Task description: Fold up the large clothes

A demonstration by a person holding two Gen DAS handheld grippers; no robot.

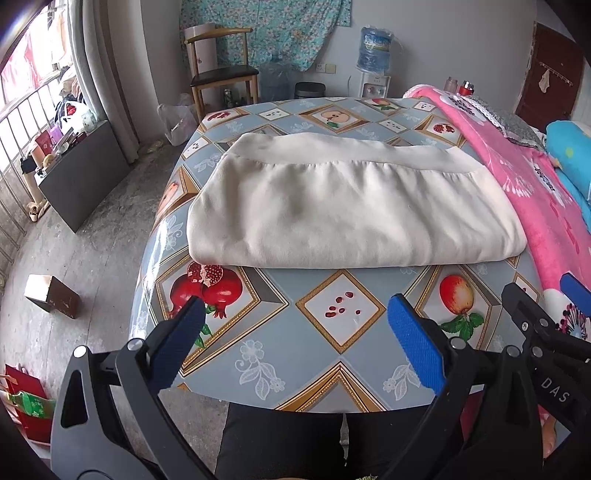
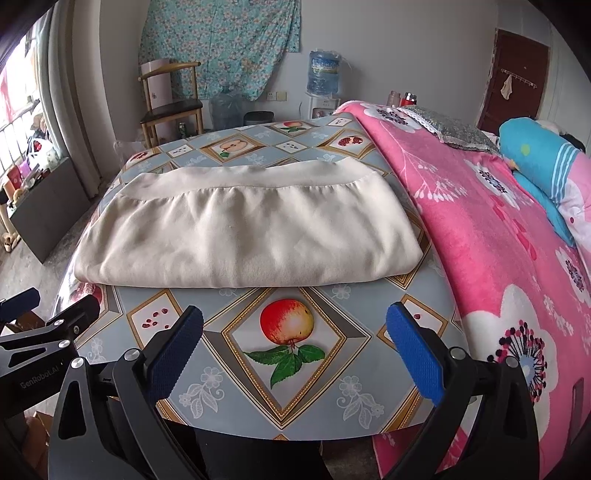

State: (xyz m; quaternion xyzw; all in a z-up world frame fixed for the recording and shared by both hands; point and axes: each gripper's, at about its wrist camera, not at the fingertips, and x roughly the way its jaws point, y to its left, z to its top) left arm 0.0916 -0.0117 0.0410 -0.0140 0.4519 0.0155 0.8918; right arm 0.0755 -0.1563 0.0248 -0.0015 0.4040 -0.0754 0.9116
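Garment (image 1: pixel 351 206), cream-coloured, lay folded into a broad rectangle on the bench (image 1: pixel 295 332), a wide plain band along its far edge and the folded edge nearest the camera; it rested flat toward the middle and far half of the top, clear of both tongs. In the left wrist view the bench carried a glossy blue-grey cloth printed with pomegranates, apples and seeds in gold diamond frames. The left tongs (image 1: pixel 295 343) hung above the near edge of the bench, blue pads spread wide, holding nothing. The right tongs (image 1: pixel 554 306) showed at the right margin, only partly in frame. A pink floral blanket (image 1: pixel 517 177) ran along the right side of the bench, just beside the garment. Beyond stood a wooden chair (image 1: pixel 221 74), a water dispenser (image 1: pixel 375 70) with its blue bottle, and a floral curtain (image 1: pixel 273 33) on the far wall; a small box (image 1: pixel 51 295) sat on the concrete floor at left. In the right wrist view the garment (image 2: pixel 251 229) occupied the same spot, its near edge lying just beyond a printed apple. The right tongs (image 2: pixel 295 343) hovered over the near rim of the bench (image 2: pixel 332 387), pads wide apart and empty. The left tongs (image 2: pixel 48 314) entered at the left edge. The blanket (image 2: pixel 480 240) filled the right side, touching the bench.
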